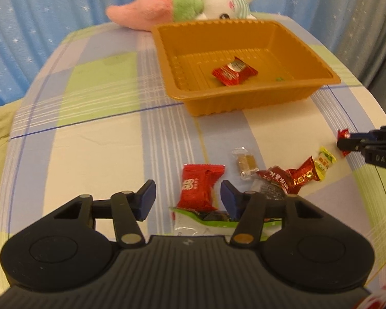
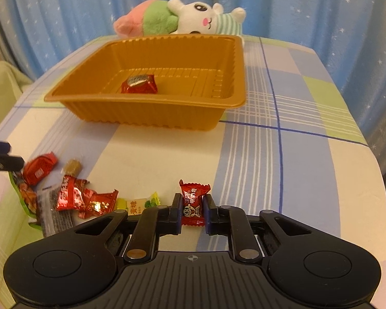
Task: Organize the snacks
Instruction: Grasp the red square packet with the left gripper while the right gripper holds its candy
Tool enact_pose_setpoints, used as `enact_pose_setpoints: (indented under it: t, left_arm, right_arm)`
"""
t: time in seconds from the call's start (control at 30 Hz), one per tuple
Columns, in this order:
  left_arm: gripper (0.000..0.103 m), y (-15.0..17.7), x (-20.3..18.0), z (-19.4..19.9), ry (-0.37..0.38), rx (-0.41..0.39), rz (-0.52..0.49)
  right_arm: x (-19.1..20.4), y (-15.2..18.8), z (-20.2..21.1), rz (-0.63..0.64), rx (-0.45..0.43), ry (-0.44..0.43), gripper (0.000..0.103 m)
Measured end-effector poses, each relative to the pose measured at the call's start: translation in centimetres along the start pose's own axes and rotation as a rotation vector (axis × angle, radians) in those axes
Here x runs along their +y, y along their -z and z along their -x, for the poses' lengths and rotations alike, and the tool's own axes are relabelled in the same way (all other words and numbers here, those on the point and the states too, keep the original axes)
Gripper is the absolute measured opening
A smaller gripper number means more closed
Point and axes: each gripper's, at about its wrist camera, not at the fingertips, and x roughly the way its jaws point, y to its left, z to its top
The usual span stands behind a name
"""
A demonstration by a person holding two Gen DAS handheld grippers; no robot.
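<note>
Right gripper (image 2: 192,209): you are pinching a small red candy (image 2: 193,204) between its two blue pads; the fingers are drawn in narrow, and the wrapper's twisted top is sticking out past the tips.
Right gripper, seen from the left wrist camera: its black tips (image 1: 347,144) are showing at the right edge with a red scrap of that wrapper between them, low over the checked cloth (image 1: 95,139).
Left gripper (image 1: 187,195): you are holding it wide apart and gripping nothing; the red square packet (image 1: 199,189) is lying in the gap between the fingers, and I cannot tell whether either pad is touching it.
Under the left gripper: a green and white packet (image 1: 193,219) is lying partly beneath the red square packet and the right finger.
Loose snacks: a clear-wrapped brown sweet (image 1: 245,164), a dark red packet (image 1: 272,182), a red and gold candy (image 1: 302,177) and a yellow candy (image 1: 325,162) are lying in a row on the cloth between your two grippers.
Tray (image 2: 90,108): the orange tray is sitting farther back on the cloth, holding one red packet (image 2: 140,84) on its floor.
Behind the tray: a plush toy (image 2: 182,18) is lying against the blue curtain (image 2: 296,5).
</note>
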Motion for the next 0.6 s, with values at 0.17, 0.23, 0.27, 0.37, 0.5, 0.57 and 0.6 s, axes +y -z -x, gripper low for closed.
enact_pose_setpoints:
  t: [0.17,0.23,0.27,0.37,0.5,0.57,0.6]
  left_arm:
    - [0.042,-0.7,0.0,-1.8,0.030,0.054,-0.005]
    - [0.041,-0.9,0.1,-2.4,0.030,0.072,-0.001]
    - [0.039,-0.9,0.2,-2.6,0.032,0.080,-0.001]
    - [0.031,-1.0,0.2,-3.2,0.050,0.101,-0.005]
    - [0.027,-0.7,-0.2,-3.7,0.055,0.119,-0.022]
    - [0.026,-0.6,-0.3,-3.6,0.050,0.110,-0.030]
    - [0.025,-0.5,-0.3,-3.5,0.051,0.107,-0.031]
  right_arm:
    - [-0.6,-0.2,1.0,-0.043,-0.009,-0.006,0.017]
    - [-0.9,-0.1,1.3,-0.057,-0.010,-0.005,0.017]
    - [-1.0,-0.1,1.4,-0.064,-0.008,-0.006,0.017]
    - [-1.4,0.0,1.7,-0.087,-0.005,-0.003,0.017]
    - [-1.8,0.3,1.9,-0.110,-0.002,0.002,0.017]
    - [-2.0,0.4,2.0,-0.117,0.000,0.003,0.017]
    - [-2.0,0.4,2.1,-0.120,0.000,0.001,0.017]
